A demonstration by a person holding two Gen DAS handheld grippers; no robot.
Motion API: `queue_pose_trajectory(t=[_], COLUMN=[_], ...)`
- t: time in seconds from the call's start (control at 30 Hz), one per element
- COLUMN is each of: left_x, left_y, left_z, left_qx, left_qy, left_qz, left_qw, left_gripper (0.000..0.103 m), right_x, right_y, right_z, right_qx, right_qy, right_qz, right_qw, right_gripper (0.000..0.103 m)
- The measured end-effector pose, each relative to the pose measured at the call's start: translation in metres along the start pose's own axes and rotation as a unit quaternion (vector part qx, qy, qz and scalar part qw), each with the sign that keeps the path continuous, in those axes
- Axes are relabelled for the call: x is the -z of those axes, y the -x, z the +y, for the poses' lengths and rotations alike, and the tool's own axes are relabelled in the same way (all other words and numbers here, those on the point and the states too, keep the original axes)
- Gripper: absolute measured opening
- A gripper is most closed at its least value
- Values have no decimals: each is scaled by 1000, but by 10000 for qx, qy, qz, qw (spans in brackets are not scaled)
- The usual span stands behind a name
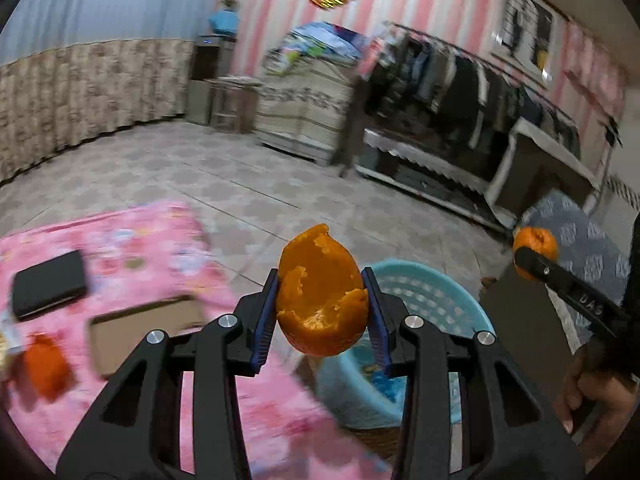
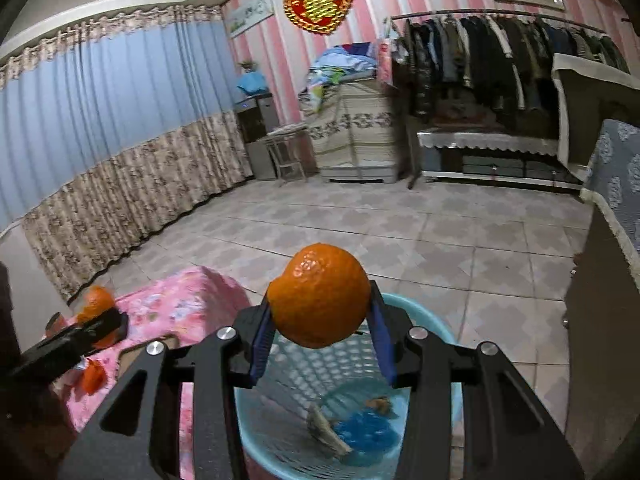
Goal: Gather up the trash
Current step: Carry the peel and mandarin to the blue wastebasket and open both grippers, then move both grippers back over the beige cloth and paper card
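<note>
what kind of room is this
Most likely a lived-in bedroom at home. A rail of hanging clothes lines the pink striped wall, a stack of folded bedding sits on a covered chest, and long curtains cover the window side above a tiled floor.

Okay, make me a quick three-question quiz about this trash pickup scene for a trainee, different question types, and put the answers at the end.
1. True or false: the left gripper is empty.
2. Multiple choice: the blue basket already holds
A. nothing
B. a blue wrapper and some scraps
C. a folded shirt
3. Fill in: the right gripper is shut on a piece of orange ____.

Key
1. False: it is shut on a hollow orange peel.
2. B: a blue wrapper and brownish scraps lie at the bottom.
3. Peel: a domed peel piece, held above the basket.
</note>
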State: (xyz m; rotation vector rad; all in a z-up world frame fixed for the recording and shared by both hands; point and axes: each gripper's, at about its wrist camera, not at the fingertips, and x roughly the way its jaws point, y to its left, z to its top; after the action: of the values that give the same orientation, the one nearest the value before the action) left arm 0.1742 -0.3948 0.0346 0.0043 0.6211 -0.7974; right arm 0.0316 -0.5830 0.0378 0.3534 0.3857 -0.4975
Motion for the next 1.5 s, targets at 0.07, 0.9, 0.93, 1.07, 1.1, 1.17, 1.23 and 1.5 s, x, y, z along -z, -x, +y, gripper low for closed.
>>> queue_pose_trajectory(t=[0.07,0.9,0.93,1.07,1.1,1.17,1.23,1.5], left_x=[4,-4,-5,2,5,9,17,50], left_y=[-24,17,26,71,87,115,148,228], left_z=[-20,32,39,81,95,117,150,281], left_qx=[15,-476,-556,-953,-1109,-1368,-1648,-3032], left_qy=[-165,-539,-554,-453,-435,-375,-182,282], left_qz=[144,187,164,122,116,-10,-170,-463], left_qw=[9998,9972,9968,9943,9928,9899,9860,9514], left_gripper=[40,80,80,80,80,84,85,87], right_x=[3,-1,0,3,5,8,17,107], right_y=[-9,3,4,6,8,14,23,22], right_z=[-7,40,47,87,100,133,179,323], right_qx=[92,-29,-55,-295,-446,-932,-1327,-2402], right_qy=[-42,200,288,572,499,471,723,1508], right_qz=[151,-83,-74,1,81,91,13,629], right_qw=[9998,9998,9995,9979,9977,9945,9885,9569], right_gripper=[44,68,68,70,71,72,76,82])
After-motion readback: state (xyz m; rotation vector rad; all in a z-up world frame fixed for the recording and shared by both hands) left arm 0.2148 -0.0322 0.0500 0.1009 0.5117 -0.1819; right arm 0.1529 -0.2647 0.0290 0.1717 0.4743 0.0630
